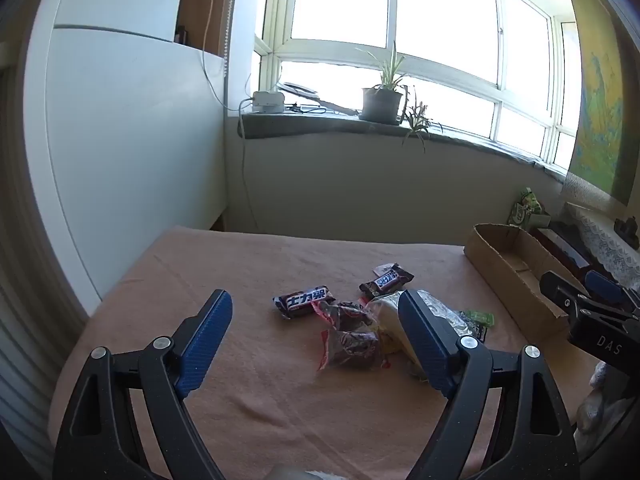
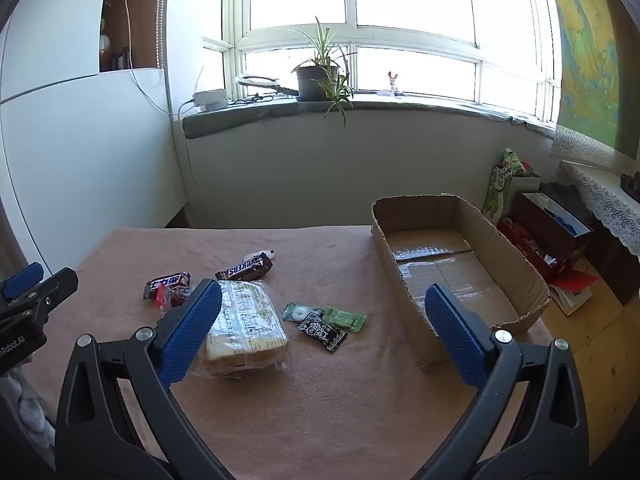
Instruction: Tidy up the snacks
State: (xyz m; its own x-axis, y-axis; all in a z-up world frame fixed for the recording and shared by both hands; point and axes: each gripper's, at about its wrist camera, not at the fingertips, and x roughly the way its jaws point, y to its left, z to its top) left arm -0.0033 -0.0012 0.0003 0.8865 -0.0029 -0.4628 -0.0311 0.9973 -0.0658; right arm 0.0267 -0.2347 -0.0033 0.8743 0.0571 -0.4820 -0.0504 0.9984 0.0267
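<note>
Snacks lie in a loose pile mid-table: two Snickers bars (image 1: 304,299) (image 2: 245,269), red-wrapped dark sweets (image 1: 352,342), a clear-wrapped bread pack (image 2: 245,322), and small green (image 2: 344,317) and black (image 2: 321,331) packets. An empty cardboard box (image 2: 452,264) stands at the table's right, also in the left wrist view (image 1: 516,268). My left gripper (image 1: 316,304) is open and empty, above the table just short of the pile. My right gripper (image 2: 320,300) is open and empty, above the packets, its left finger over the bread pack.
The table wears a pink cloth (image 2: 312,400). Beyond it are a white wall and a windowsill with potted plants (image 2: 320,76). Right of the table, on the floor, are red boxes (image 2: 548,236) and a green bag (image 2: 504,184).
</note>
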